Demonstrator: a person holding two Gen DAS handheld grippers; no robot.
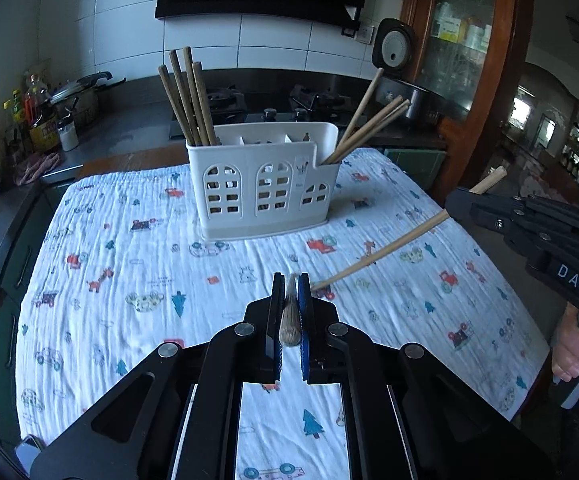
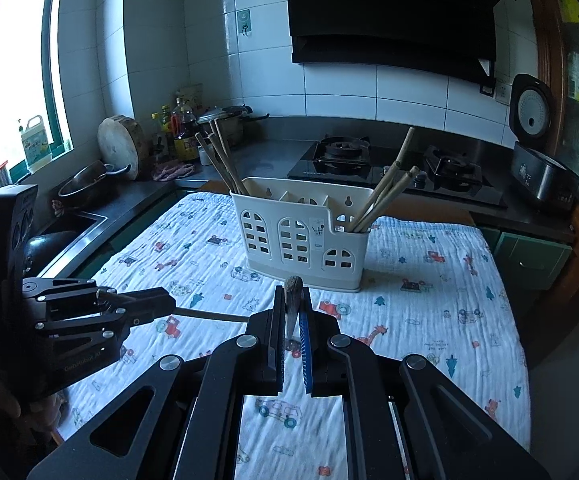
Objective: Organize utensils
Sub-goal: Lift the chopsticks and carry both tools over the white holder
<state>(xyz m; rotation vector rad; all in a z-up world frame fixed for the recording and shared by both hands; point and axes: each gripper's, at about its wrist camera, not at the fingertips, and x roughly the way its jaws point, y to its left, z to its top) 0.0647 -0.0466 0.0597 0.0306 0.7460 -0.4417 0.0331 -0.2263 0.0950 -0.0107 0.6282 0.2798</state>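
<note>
- The left tool [image 1: 290, 294] is clamped on a chopstick [image 1: 290, 320] that points straight ahead along its fingers.
- The right tool [image 2: 292, 304] grips a second chopstick [image 1: 385, 252], crosswise to its jaws and slanting down to the cloth-covered counter [image 1: 129, 272].
- The white holder [image 1: 265, 184] stands ahead of both tools on the cloth, chopsticks already in its two end compartments; neither tool is clearly nearer.

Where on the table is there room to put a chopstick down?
The cloth left of the white holder lies bare to the table's edge, and so does the stretch right of it. In front it is crowded: the left gripper and right gripper each grip a chopstick there. The holder's end slots hold chopsticks.
</note>
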